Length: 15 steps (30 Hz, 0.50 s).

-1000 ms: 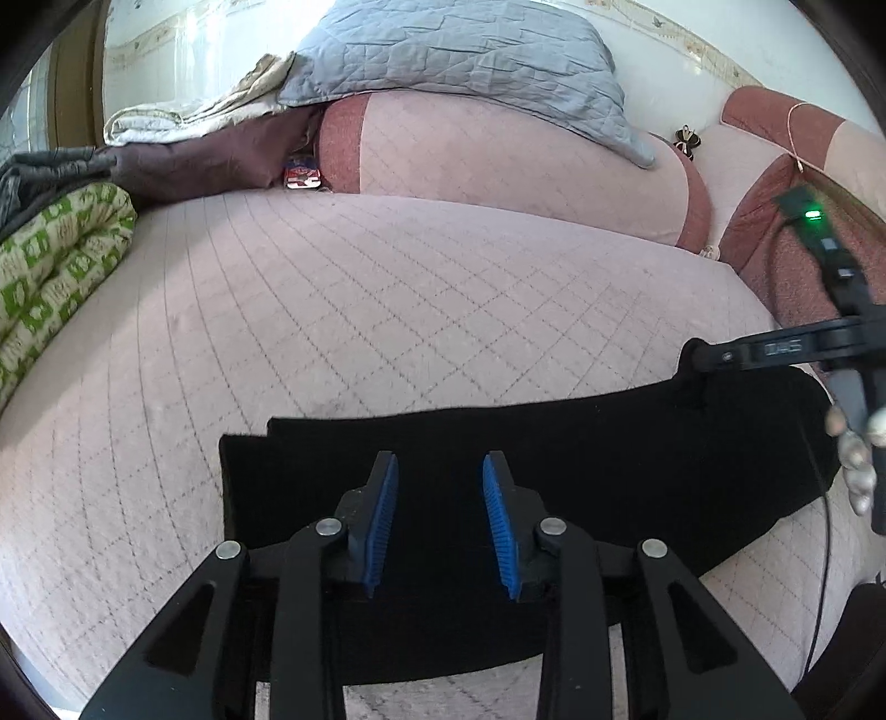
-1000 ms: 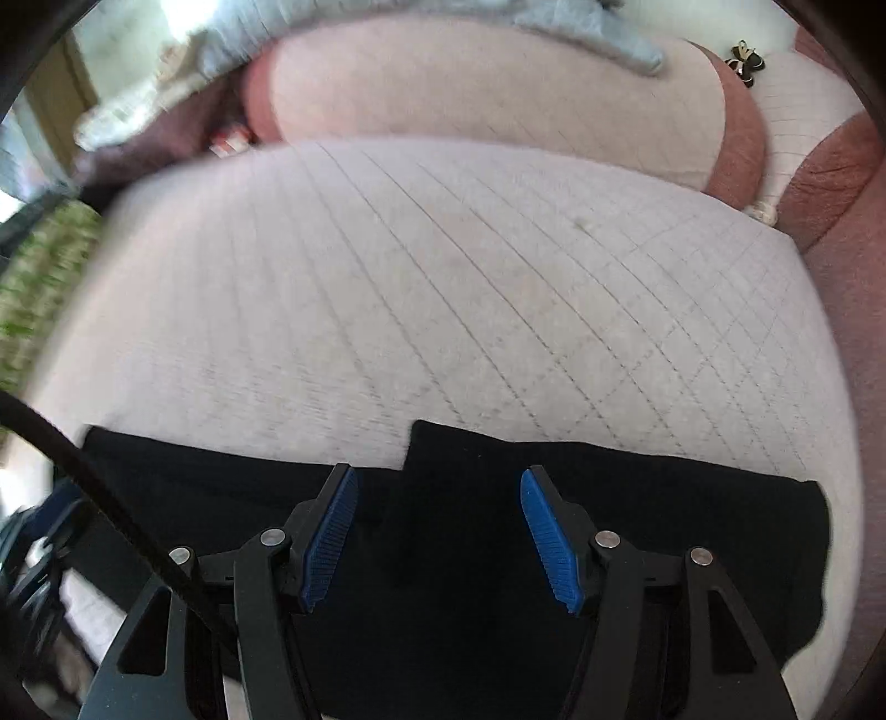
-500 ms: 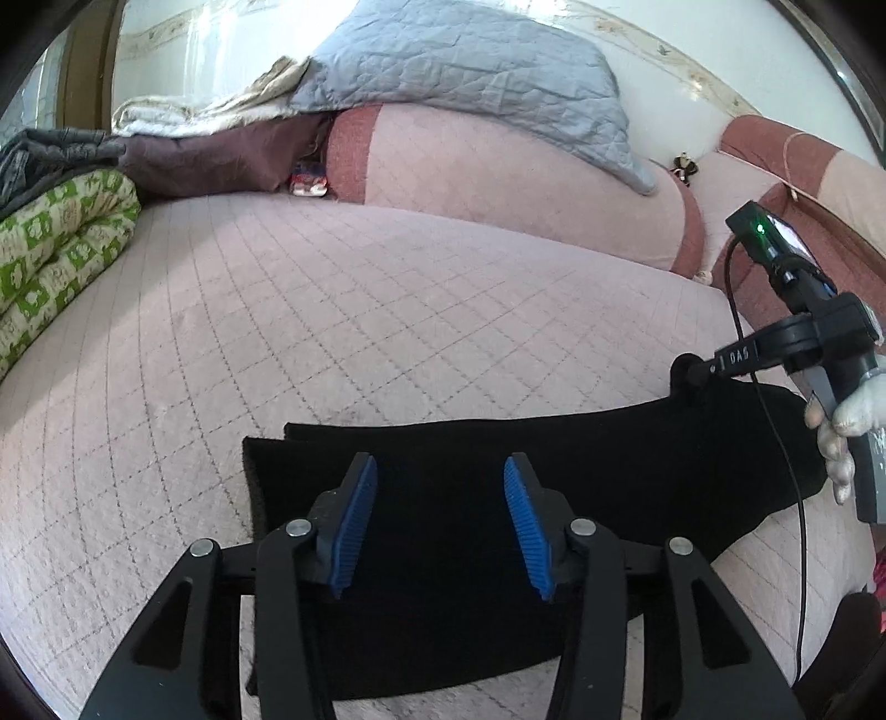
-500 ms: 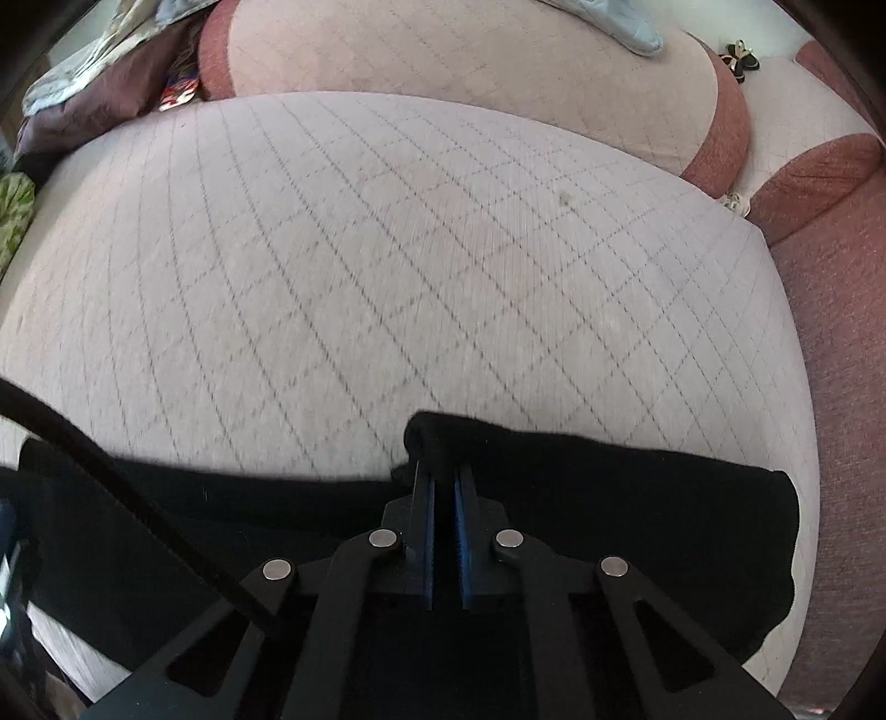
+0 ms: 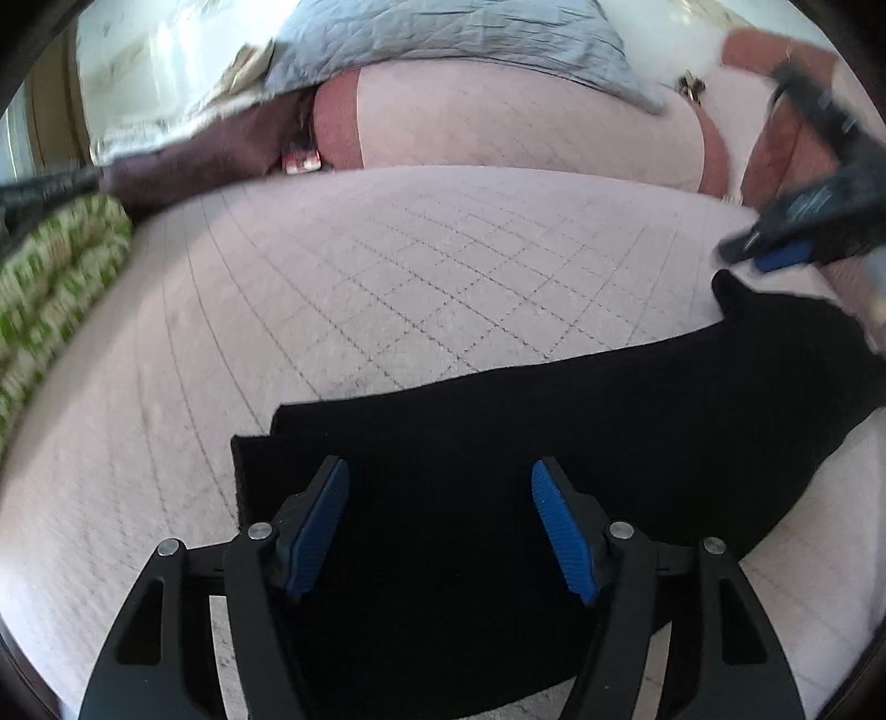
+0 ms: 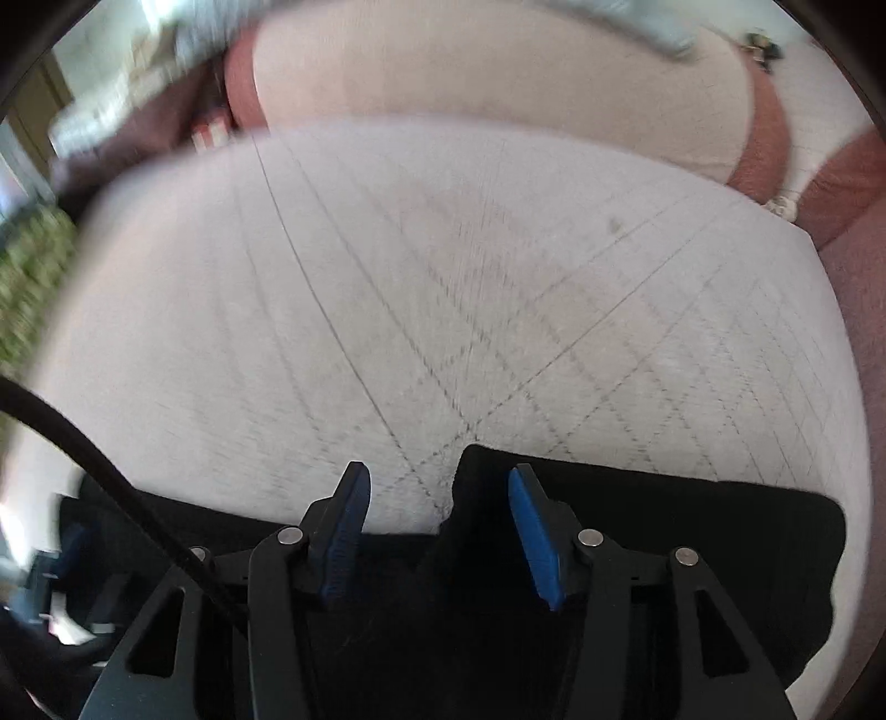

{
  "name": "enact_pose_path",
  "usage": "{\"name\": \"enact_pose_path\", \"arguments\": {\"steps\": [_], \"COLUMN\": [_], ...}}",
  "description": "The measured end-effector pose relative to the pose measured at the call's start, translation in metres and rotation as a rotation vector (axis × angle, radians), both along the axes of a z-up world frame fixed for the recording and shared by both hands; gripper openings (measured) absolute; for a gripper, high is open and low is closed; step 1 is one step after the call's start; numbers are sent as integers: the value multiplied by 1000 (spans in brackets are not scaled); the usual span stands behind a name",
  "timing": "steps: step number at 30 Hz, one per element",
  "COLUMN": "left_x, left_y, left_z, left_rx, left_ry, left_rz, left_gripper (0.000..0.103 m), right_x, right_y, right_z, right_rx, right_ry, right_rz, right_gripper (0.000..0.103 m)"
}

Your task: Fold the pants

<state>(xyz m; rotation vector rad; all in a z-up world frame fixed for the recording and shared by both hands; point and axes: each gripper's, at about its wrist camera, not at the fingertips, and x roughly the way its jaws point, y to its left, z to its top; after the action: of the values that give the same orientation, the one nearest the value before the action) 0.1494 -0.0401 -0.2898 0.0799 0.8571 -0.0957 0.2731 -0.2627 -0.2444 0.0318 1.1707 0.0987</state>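
Note:
Black pants lie flat along the near edge of a pink quilted bed. My left gripper is open and empty over the left end of the pants. My right gripper is open over a raised corner of the pants, nothing held. The right gripper also shows blurred at the far right of the left wrist view, just above the pants' right end.
A green patterned quilt lies at the left. A grey blanket and pink bolsters sit at the bed's head. A black cable crosses the right wrist view at the left.
My right gripper was shut on the pants' edge half a second ago and has opened and let go. My left gripper has opened wider. Both views are blurred by motion.

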Motion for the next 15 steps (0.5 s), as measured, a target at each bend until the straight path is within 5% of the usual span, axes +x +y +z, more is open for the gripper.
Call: {"name": "enact_pose_path", "arguments": {"steps": [5,11,12,14,15], "left_x": [14,24,23,18,16], "left_y": [12,44,45,44,42], "left_z": [-3,-9,-9,-8,-7], "left_rx": [107,-68,-79,-72,-62], "left_ry": [-16,62,60,49,40], "left_rz": [121,156,154,150,148], "left_gripper": [85,92,92,92,92], "right_x": [-41,-93,-104,-129,-139], "right_y": [-53,-189,-211,-258,-274], "right_z": [18,-21,-25,-24,-22], "right_rx": [79,60,52,160,202], "right_ry": [-49,56,57,27,21], "right_rz": [-76,-361,-406,-479,-525], "right_gripper": [57,54,49,4,4]}}
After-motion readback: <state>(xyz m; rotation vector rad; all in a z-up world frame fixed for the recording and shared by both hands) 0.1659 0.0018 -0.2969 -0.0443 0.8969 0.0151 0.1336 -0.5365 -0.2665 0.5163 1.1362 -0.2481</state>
